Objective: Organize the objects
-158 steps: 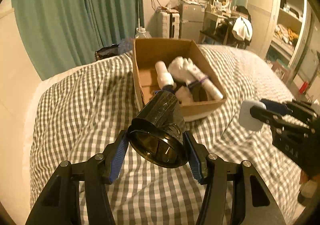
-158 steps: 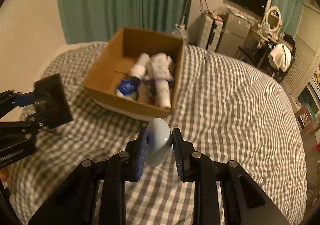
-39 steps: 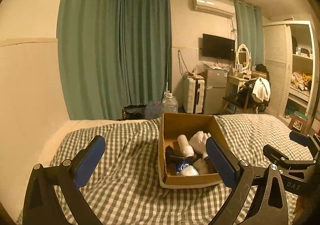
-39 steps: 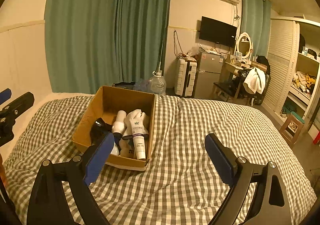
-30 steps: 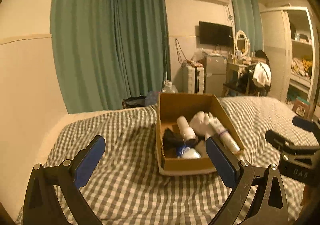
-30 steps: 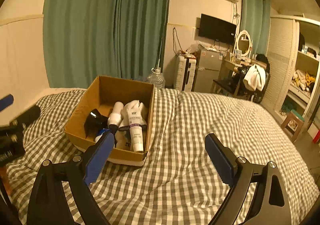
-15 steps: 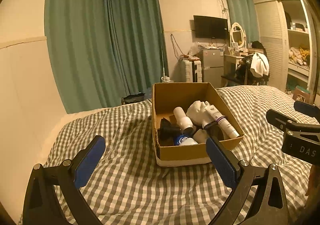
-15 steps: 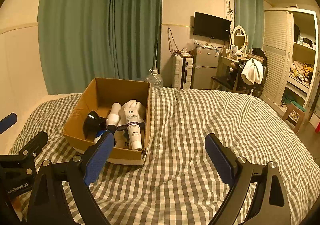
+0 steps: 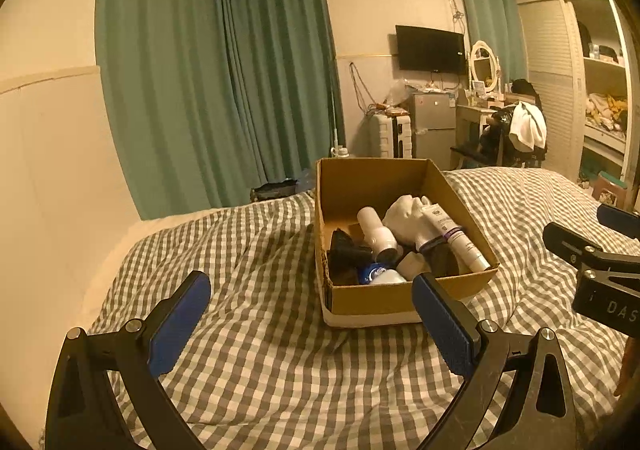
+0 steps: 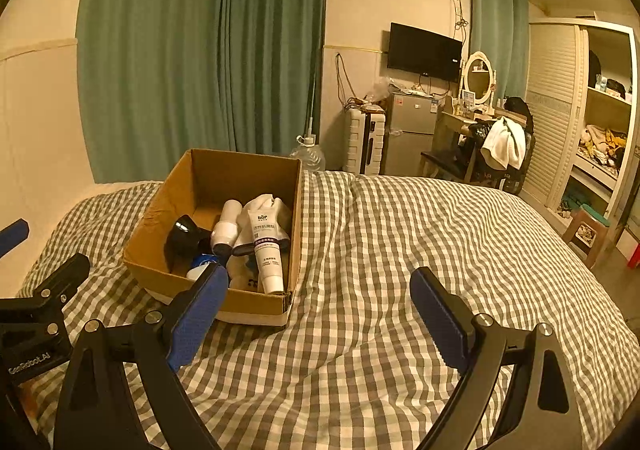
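Since five seconds ago both tools have let go of their loads: the black cone-shaped piece [image 9: 347,250] once clamped by the left gripper [image 9: 310,324] and the pale rounded bottle [image 9: 386,277] once pinched by the right gripper [image 10: 318,314] now lie inside the cardboard box [image 9: 396,300], and both grippers have drawn back and risen so that the room shows behind. Each gripper stands spread wide with nothing between its blue pads [image 9: 180,322]. The box sits on the grey-and-white checked bedspread [image 9: 256,350], ahead of both tools and apart from them. In the left wrist view it lies forward and slightly right of the gap between the fingers, its near wall just past the right pad. In the right wrist view it lies forward and to the left, its near wall behind the left pad [image 10: 198,316]. Inside, the black piece rests at the left, a white bottle [image 10: 226,228] beside it, a white tube with printed label [image 10: 267,252] leaning along the right side over a crumpled white item [image 9: 406,212], and a blue-capped container [image 9: 370,273] near the front wall. The right gripper's arm shows at the right edge of the left view. Green curtains [image 10: 200,50] hang behind the bed.
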`<state>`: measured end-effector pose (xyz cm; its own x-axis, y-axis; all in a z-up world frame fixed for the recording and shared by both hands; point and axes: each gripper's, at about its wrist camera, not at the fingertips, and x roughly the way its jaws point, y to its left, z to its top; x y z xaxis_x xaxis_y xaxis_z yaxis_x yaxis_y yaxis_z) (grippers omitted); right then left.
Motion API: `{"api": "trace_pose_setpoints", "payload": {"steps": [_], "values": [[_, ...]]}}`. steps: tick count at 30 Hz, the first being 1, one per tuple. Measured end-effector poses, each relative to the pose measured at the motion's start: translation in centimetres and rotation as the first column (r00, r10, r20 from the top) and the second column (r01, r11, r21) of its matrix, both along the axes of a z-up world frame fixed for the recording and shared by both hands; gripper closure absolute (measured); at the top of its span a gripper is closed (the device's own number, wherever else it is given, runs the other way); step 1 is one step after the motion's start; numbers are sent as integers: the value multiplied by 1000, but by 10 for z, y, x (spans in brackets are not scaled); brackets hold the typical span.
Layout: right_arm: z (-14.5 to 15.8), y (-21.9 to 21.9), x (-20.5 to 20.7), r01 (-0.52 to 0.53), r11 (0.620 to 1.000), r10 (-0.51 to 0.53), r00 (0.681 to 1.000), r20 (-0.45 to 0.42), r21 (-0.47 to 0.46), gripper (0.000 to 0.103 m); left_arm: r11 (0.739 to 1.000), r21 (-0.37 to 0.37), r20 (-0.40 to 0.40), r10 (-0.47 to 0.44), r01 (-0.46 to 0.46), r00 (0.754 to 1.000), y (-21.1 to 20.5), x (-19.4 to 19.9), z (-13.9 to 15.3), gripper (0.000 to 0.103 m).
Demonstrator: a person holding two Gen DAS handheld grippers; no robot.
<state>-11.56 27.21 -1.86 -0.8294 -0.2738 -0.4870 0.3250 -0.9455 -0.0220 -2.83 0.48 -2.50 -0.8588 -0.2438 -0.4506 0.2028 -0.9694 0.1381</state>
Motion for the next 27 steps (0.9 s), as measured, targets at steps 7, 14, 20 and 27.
{"api": "trace_pose_setpoints", "payload": {"steps": [7,14,20,27], "values": [[-1,2,-1,4,1000,-4,1000,4,-6,10,1000,-1,1,1,-1,1000,-1,2,-1,0],[-2,1,-1,3,1000,-3,1000,5,1,9,1000,-5,-5,6,-6,1000,-2,3,0,0],[-2,1,-1,2,1000,-2,1000,7,1,9,1000,-6,-9,-7,7,1000,0,3,-1,0],[-3,1,-2,4,1000,-4,1000,9,3,9,1000,-9,-7,-3,3,1000,0,3,-1,0]]}}
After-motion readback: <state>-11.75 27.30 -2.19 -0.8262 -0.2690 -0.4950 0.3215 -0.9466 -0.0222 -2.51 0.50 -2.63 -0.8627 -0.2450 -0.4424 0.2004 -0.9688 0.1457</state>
